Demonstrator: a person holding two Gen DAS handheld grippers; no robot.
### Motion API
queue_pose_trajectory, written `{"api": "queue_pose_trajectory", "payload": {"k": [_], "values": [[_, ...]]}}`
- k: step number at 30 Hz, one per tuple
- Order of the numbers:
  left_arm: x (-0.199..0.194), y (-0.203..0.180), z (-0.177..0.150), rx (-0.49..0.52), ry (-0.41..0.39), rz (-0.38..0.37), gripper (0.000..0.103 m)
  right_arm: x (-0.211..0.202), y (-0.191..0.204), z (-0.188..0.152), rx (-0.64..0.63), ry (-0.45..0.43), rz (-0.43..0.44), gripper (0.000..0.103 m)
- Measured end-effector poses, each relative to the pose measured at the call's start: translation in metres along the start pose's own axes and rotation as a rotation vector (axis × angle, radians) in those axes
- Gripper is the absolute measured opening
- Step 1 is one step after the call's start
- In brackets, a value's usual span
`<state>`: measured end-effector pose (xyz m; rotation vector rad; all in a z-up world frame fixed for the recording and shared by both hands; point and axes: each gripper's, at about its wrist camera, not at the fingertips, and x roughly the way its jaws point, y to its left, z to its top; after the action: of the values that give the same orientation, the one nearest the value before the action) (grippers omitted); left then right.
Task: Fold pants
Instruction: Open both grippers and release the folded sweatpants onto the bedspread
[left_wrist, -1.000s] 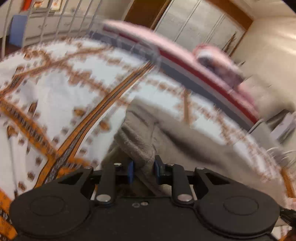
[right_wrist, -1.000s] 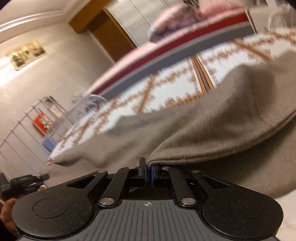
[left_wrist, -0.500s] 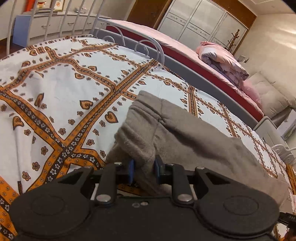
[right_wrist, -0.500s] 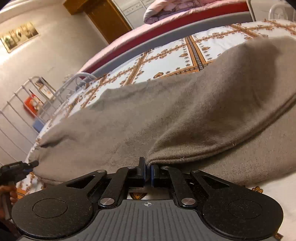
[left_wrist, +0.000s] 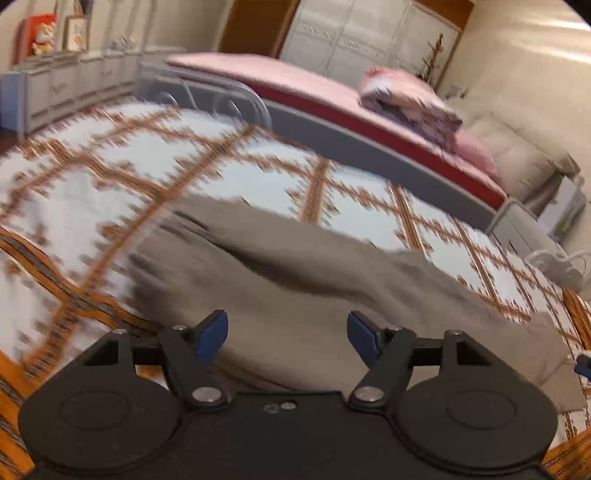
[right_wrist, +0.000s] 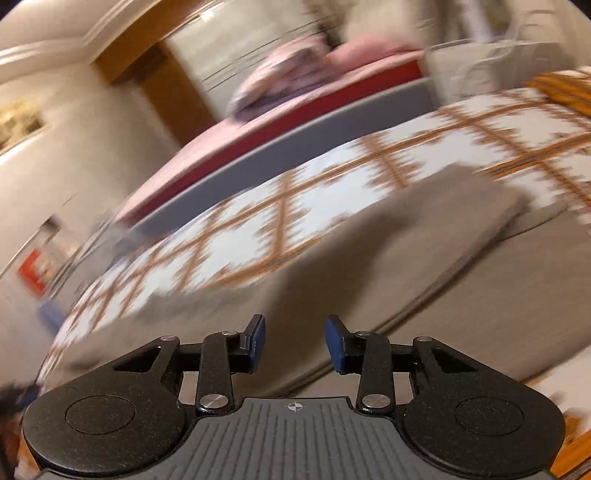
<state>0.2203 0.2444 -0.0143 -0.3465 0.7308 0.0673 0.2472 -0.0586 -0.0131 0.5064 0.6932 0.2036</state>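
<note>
The grey-brown pants (left_wrist: 314, 288) lie flat on the patterned bedspread (left_wrist: 110, 177), folded lengthwise with one leg over the other. My left gripper (left_wrist: 287, 336) is open and empty, just above the waist end of the pants. In the right wrist view the pants (right_wrist: 388, 266) stretch across the bed with a folded edge running diagonally. My right gripper (right_wrist: 294, 341) is open and empty, just above the leg end. Both views are motion-blurred.
A white and orange bedspread (right_wrist: 295, 206) covers the bed. A second bed (left_wrist: 332, 92) with a pink quilt (left_wrist: 406, 99) stands behind, past a metal bed frame (left_wrist: 221, 96). Drawers (left_wrist: 74, 81) stand at far left. A wardrobe (left_wrist: 369, 40) stands at the back.
Both grippers were shut on the pants and held them up. Both have now opened and let go, and the pants lie flat on the bed. Both cameras are moving.
</note>
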Motion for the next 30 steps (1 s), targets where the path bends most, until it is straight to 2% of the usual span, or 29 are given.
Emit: {"api": "queue_pose_trajectory", "payload": {"k": [3, 5, 7, 8, 11, 13, 14, 15, 16, 18, 20, 22, 25, 27, 28, 29, 30], "values": [[0.034, -0.020, -0.010, 0.070, 0.112, 0.064, 0.064, 0.016, -0.031, 0.016, 0.155, -0.007, -0.061, 0.037], [0.052, -0.024, -0.015, 0.114, 0.154, 0.113, 0.064, 0.028, -0.050, 0.024, 0.238, -0.005, -0.098, 0.037], [0.061, -0.024, -0.017, 0.138, 0.162, 0.131, 0.069, 0.039, -0.064, 0.030, 0.272, 0.005, -0.122, 0.037], [0.062, -0.024, -0.018, 0.137, 0.162, 0.129, 0.075, 0.042, -0.070, 0.034, 0.274, 0.010, -0.128, 0.037], [0.062, -0.026, -0.016, 0.129, 0.164, 0.135, 0.077, 0.060, -0.084, 0.044, 0.275, 0.010, -0.152, 0.037], [0.062, -0.025, -0.015, 0.131, 0.164, 0.131, 0.077, 0.066, -0.095, 0.049, 0.292, 0.006, -0.131, 0.037], [0.061, -0.025, -0.015, 0.133, 0.163, 0.128, 0.077, 0.068, -0.097, 0.052, 0.294, 0.001, -0.129, 0.030], [0.060, -0.025, -0.015, 0.133, 0.162, 0.124, 0.077, 0.070, -0.096, 0.056, 0.279, -0.003, -0.138, 0.013], [0.058, -0.027, -0.017, 0.133, 0.161, 0.119, 0.077, 0.070, -0.096, 0.057, 0.257, -0.008, -0.162, 0.005], [0.056, -0.025, -0.018, 0.138, 0.160, 0.107, 0.077, 0.057, -0.086, 0.064, 0.212, -0.060, -0.139, 0.005], [0.055, -0.023, -0.018, 0.146, 0.160, 0.094, 0.078, 0.026, -0.073, 0.072, 0.184, -0.130, -0.082, 0.004], [0.053, -0.020, -0.019, 0.141, 0.158, 0.077, 0.078, -0.006, -0.061, 0.074, 0.139, -0.151, -0.081, 0.004], [0.050, -0.015, -0.019, 0.136, 0.159, 0.052, 0.078, -0.034, -0.069, 0.053, 0.102, -0.061, -0.167, 0.005], [0.049, -0.014, -0.019, 0.130, 0.160, 0.043, 0.078, -0.025, -0.099, 0.030, 0.192, 0.083, -0.216, 0.005], [0.050, -0.013, -0.018, 0.122, 0.159, 0.041, 0.078, -0.021, -0.115, 0.026, 0.277, 0.120, -0.213, 0.005], [0.049, -0.013, -0.018, 0.112, 0.157, 0.042, 0.078, -0.020, -0.130, 0.024, 0.359, 0.114, -0.170, 0.006], [0.049, -0.013, -0.017, 0.104, 0.155, 0.042, 0.078, -0.023, -0.139, 0.026, 0.386, 0.084, -0.162, 0.007]]}}
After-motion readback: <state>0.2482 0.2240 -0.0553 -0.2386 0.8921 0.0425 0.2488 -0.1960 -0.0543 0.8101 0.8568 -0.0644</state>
